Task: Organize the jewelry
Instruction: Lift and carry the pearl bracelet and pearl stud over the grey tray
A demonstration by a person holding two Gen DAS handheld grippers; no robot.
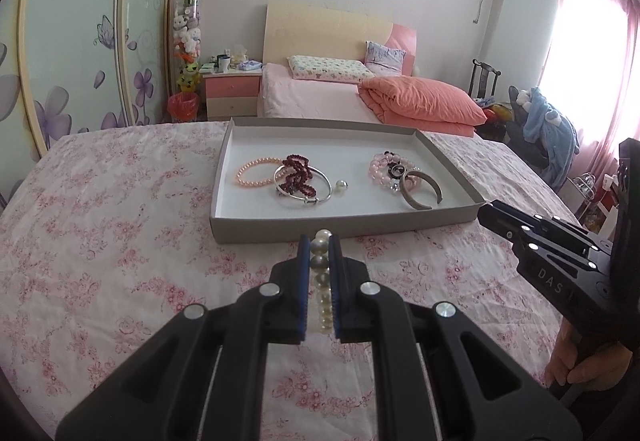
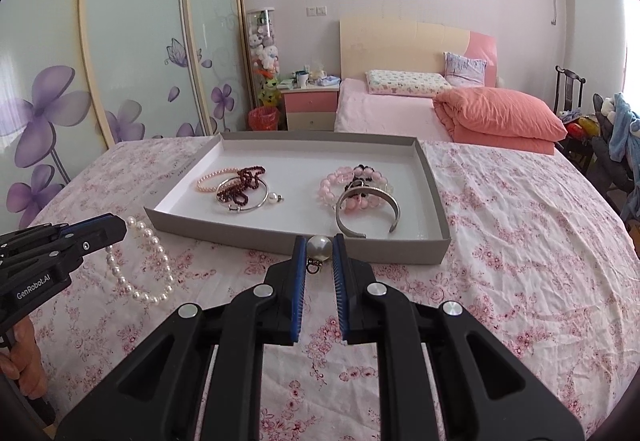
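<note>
Left tool (image 1: 319, 241): blue-padded black jaws clenched on a white pearl-bead bracelet (image 2: 140, 261), which in the right wrist view hangs as a loop from the tool tip above the pink floral bedspread (image 1: 120, 241).

Right tool (image 2: 319, 247): jaws clamped on a single large white pearl earring with a small metal ring (image 2: 319, 248), held just in front of the near wall of the shallow grey cardboard tray with a white floor (image 2: 280, 243).

The tray lies on the bedspread and holds 2 clusters. Left cluster: a peach pearl bracelet (image 1: 256, 169), a dark red beaded strand (image 1: 298, 177) lying across a thin silver bangle (image 1: 320, 197), and a second loose pearl earring (image 1: 341, 185) just beside the bangle. Right cluster: a pink bead bracelet (image 2: 336, 181), a black-and-white beaded piece (image 2: 360, 177) (its exact form cannot be told) and a broad open silver cuff (image 2: 368, 217), all touching.

A hand (image 1: 580, 373) grips the right tool's handle.
</note>
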